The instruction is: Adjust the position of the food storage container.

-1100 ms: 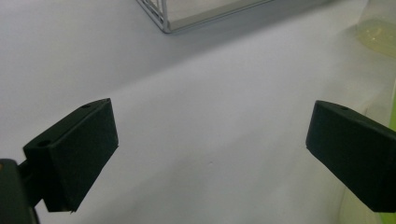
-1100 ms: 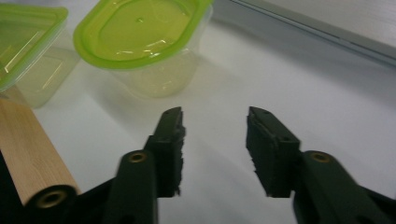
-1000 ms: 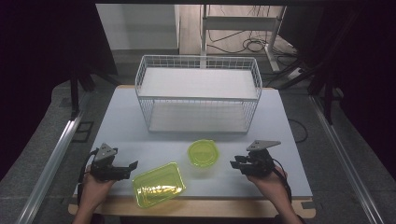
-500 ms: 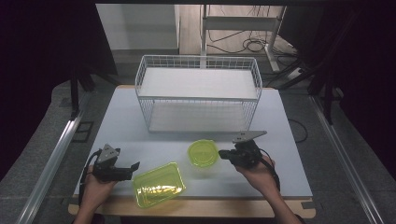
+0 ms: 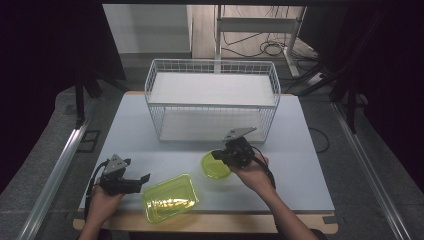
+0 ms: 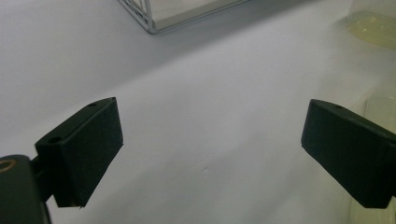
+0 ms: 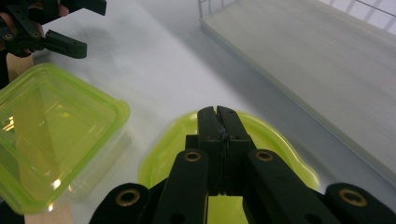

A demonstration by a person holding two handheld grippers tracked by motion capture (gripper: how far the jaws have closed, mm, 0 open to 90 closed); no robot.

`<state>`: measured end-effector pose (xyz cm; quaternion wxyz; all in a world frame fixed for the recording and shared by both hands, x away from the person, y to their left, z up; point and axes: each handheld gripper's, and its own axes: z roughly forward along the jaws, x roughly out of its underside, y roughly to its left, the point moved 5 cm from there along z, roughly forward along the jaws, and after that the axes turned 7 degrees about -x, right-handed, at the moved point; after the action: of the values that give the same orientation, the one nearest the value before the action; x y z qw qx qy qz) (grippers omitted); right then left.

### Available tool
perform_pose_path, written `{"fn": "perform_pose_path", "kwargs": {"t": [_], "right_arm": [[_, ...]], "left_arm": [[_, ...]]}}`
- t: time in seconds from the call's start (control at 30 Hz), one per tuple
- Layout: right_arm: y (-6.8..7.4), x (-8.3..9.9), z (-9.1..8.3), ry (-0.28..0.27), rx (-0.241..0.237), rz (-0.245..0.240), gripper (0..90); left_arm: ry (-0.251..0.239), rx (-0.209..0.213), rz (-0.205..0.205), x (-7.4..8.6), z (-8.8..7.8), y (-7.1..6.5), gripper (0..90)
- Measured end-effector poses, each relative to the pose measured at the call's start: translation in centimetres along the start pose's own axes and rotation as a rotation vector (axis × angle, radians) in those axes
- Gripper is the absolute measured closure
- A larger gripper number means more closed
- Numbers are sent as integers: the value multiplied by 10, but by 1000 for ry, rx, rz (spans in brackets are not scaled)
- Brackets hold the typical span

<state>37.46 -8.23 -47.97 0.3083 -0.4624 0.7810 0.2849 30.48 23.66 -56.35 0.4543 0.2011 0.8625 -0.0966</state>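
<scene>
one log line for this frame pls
left gripper: open, by tub | right gripper: jaws shut, over round lid | basket: behind

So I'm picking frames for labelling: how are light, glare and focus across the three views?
High view: table evenly lit, surroundings nearly black, soft overall. Left gripper view: dim, greyish, open left gripper and table both soft. Right gripper view: shut right gripper fairly crisp, bright glare patches on the square container, round container vivid, basket blurry.

Left gripper [image 5: 145, 177] gapes; right gripper [image 7: 217, 112] is closed.
</scene>
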Motion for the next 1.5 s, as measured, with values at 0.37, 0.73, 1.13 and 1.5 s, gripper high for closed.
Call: {"fn": "perform_pose_path", "kwargs": {"t": [0.37,0.73,1.13,1.5], "right_arm": [[8,-12,44,53,-27,-31,889],[-2,-9,58,108,7,-30,890],[-15,14,27,90,45,20,890],[0,16,4,60,48,-9,889]], "left_arm": [[16,-4,28,1,2,-2,49],[23,-13,82,2,3,-6,41],[30,-21,90,2,4,-6,39],[33,-30,90,2,4,-5,37]]}}
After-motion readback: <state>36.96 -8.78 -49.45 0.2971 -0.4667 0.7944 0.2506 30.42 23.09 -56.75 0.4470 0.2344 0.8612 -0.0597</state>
